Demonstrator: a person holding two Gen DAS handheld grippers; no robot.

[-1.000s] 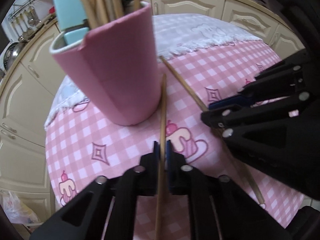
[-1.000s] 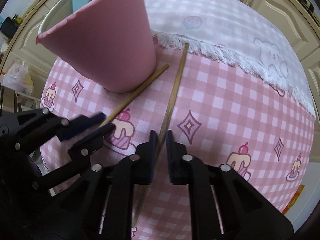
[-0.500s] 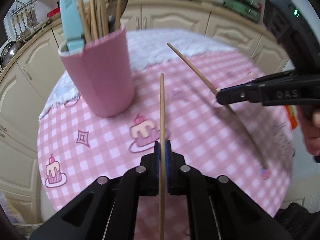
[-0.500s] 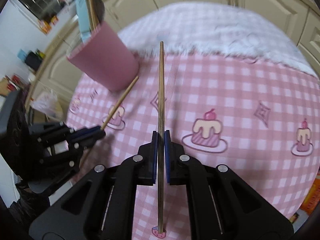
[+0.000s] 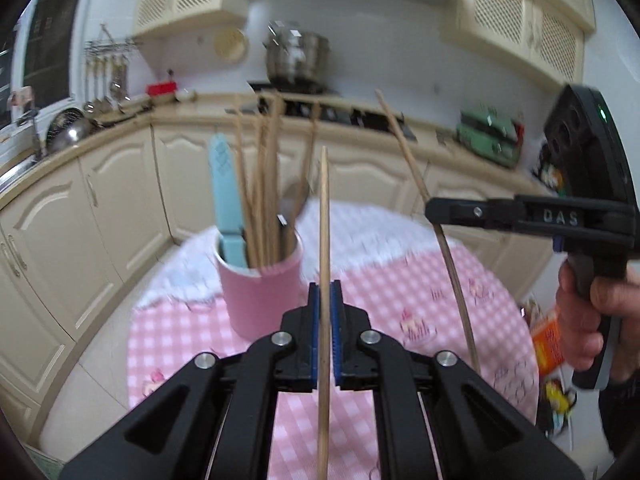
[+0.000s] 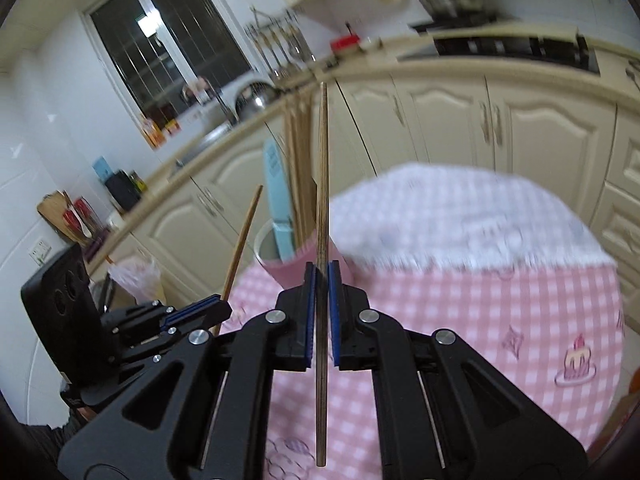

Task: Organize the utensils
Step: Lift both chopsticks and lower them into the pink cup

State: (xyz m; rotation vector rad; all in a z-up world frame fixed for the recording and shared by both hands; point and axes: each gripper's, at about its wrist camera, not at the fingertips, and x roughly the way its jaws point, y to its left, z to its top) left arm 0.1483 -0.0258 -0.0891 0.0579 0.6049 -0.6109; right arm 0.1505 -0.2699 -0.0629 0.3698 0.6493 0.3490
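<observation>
My left gripper (image 5: 325, 292) is shut on a wooden chopstick (image 5: 324, 216) that points up and away, lifted above the table. My right gripper (image 6: 322, 274) is shut on a second chopstick (image 6: 322, 168), also raised. In the left wrist view the right gripper (image 5: 434, 210) shows at the right with its chopstick (image 5: 416, 176) slanting. The left gripper (image 6: 224, 308) and its chopstick (image 6: 242, 240) appear low left in the right wrist view. A pink cup (image 5: 260, 296) (image 6: 288, 270) on the table holds several chopsticks and a light blue utensil (image 5: 226, 196).
The round table has a pink checked cloth (image 5: 400, 292) with a white towel (image 6: 440, 208) at its far side. Cream kitchen cabinets (image 5: 100, 208) and a counter curve behind. A person's hand (image 5: 580, 320) grips the right tool. Bright packets (image 5: 552, 344) lie beyond the table's right edge.
Both grippers have lifted their chopsticks off the table and tipped them upward. The cup now looks farther away and lower in both views.
</observation>
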